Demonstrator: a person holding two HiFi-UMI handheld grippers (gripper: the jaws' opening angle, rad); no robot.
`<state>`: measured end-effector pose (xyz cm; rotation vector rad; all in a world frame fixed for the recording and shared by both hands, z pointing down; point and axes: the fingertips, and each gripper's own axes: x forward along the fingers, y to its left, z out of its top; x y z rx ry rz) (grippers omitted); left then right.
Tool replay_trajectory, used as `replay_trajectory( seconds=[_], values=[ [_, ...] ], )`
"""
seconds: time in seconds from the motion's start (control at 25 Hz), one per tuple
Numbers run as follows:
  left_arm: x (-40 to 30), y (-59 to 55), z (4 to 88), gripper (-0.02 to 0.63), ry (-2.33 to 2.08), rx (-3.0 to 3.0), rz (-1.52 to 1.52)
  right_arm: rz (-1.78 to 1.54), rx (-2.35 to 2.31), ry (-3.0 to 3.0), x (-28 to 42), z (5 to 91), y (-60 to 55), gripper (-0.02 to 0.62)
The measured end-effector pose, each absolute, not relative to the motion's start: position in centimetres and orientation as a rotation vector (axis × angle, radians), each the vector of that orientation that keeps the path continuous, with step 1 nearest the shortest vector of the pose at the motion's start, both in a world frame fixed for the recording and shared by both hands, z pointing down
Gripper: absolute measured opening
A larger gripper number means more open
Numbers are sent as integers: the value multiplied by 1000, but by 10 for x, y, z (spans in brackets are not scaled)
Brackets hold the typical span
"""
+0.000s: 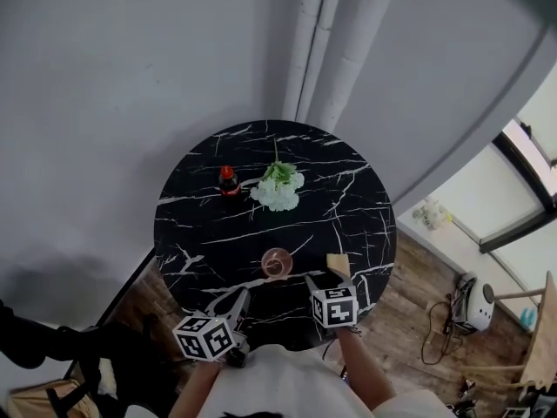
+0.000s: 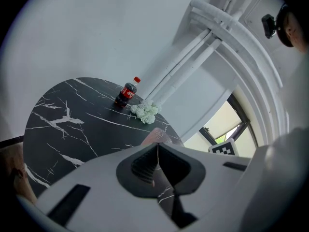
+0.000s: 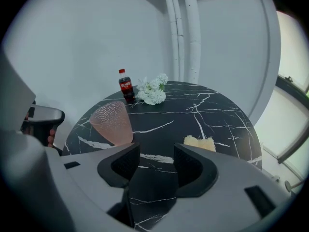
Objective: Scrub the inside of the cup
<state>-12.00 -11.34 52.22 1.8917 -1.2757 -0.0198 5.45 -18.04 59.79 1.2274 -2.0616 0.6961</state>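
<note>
"Pink dimpled cup, location?"
"Upright near the black marble bench's front edge, untouched. Left gripper points at it, jaws pressed together, empty."
"Right gripper?"
"Jaws spread, only bench between them, yellow sponge just beyond; presumably fetching the scrubber first."

A round black marble surface with white veins stands by a pale grey wall, white vertical pipes and a wooden plank floor.
</note>
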Motion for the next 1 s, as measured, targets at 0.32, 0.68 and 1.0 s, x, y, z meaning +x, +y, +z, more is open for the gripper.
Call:
replay_trajectory(
  seconds=[0.32, 0.68, 1.0],
  values=[
    [-114, -116, 533, 11, -1241, 1899, 45, 696, 1279, -1990, 76, 610, -195, 199],
    [-113, -114, 536, 11, -1228, 1898, 83, 677, 1275, -1912, 90, 629, -202, 199],
    [-124, -110, 541, 11, -1241, 1875, 89, 711, 1302, -1875, 98, 639, -209, 199]
  ],
)
